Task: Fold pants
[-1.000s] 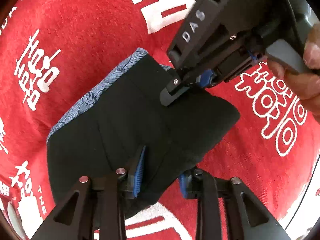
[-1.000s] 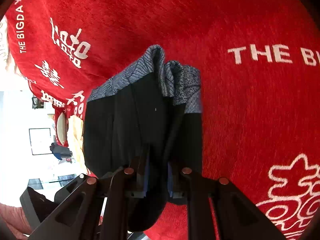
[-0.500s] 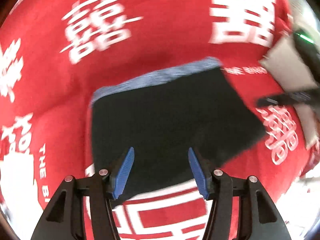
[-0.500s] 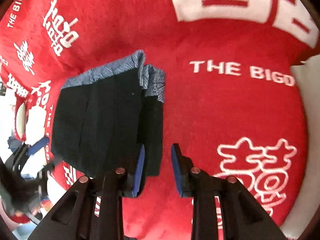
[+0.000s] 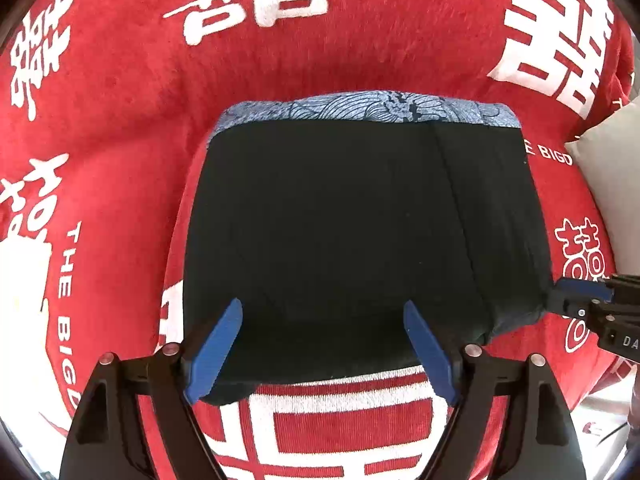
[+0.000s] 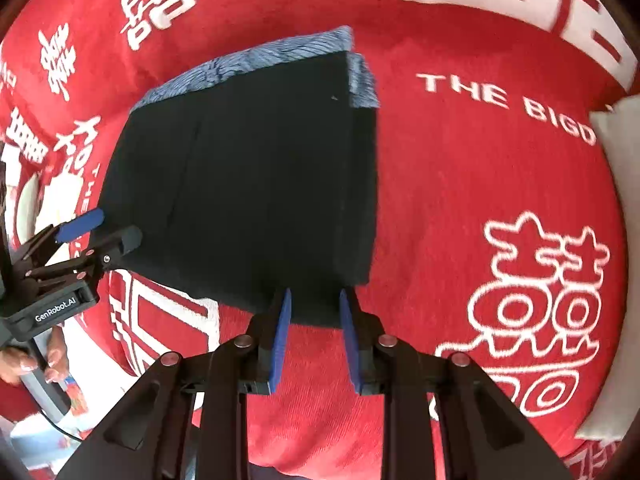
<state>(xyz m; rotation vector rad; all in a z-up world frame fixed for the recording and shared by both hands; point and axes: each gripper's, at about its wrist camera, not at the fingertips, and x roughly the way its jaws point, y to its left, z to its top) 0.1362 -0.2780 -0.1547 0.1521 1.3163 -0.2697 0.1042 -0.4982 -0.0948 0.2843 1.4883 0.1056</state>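
The black pants lie folded into a flat rectangle on the red blanket, with the blue patterned waistband at the far edge. They also show in the right wrist view. My left gripper is open wide and empty, just above the fold's near edge. My right gripper is open and empty at the fold's near right corner. The right gripper's tip shows at the right edge of the left wrist view, beside the pants. The left gripper shows at the left of the right wrist view.
The red blanket with white characters and lettering covers the whole surface. A grey-white cushion lies at the right edge, also in the right wrist view. The person's hand holds the left gripper's handle.
Both grippers let go of the pants and opened. They pulled back toward the near edge, and the pants now lie flat and folded on the blanket.
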